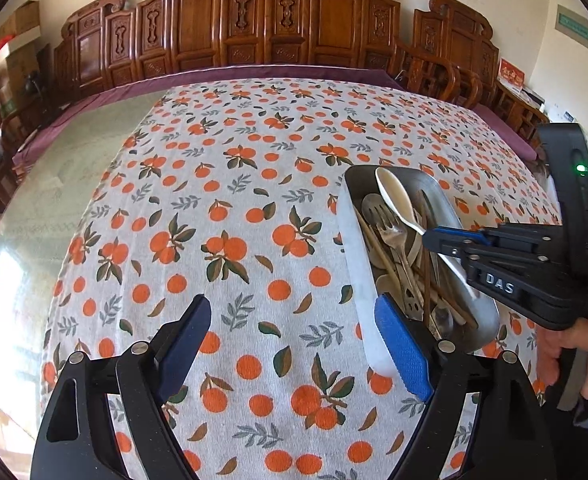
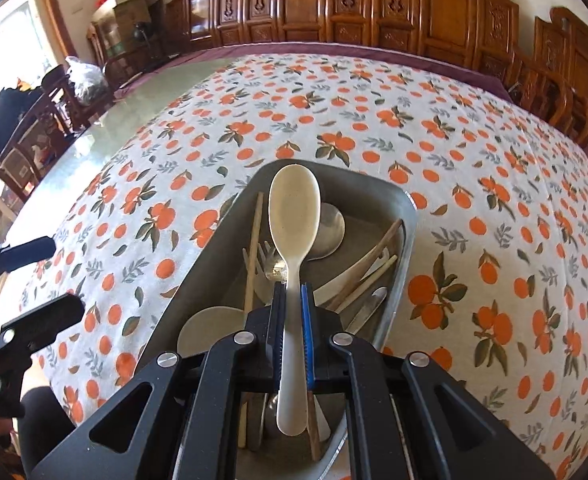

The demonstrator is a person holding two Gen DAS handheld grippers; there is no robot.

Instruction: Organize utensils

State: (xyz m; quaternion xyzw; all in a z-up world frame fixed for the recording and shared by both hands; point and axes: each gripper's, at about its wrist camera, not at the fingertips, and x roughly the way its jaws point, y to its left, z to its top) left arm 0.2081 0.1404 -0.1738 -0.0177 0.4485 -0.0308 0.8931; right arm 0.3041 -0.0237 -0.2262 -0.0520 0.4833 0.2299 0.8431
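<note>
The right gripper [image 2: 292,300] has its black and blue pads pinched tight on the handle of a long cream-coloured plastic spoon [image 2: 294,216]. The spoon's oval bowl sticks out ahead of the fingertips, and the rounded handle end runs back between the fingers toward the wrist. It hangs just above a grey rectangular metal tray [image 2: 408,216] that lies directly under and in front of this gripper.

Inside the tray is a jumble of utensils: a silver metal fork [image 2: 264,258] to the left of the spoon's neck, a round metal spoon bowl [image 2: 330,226] just right of it, and wooden chopsticks [image 2: 374,268] slanting across the right half. More pale spoons lie beneath.

The left gripper [image 1: 294,344] is spread wide with nothing between its fingers, only the white tablecloth printed with oranges and green leaves [image 1: 230,208] below. The tray sits to its right, touching or nearly touching the blue pad of its right finger [image 1: 402,352]; I cannot tell which. From that side the person's hand [image 1: 574,356] is visible gripping the right tool's handle. Carved wooden chairs [image 1: 278,20] line the far side of the table.
</note>
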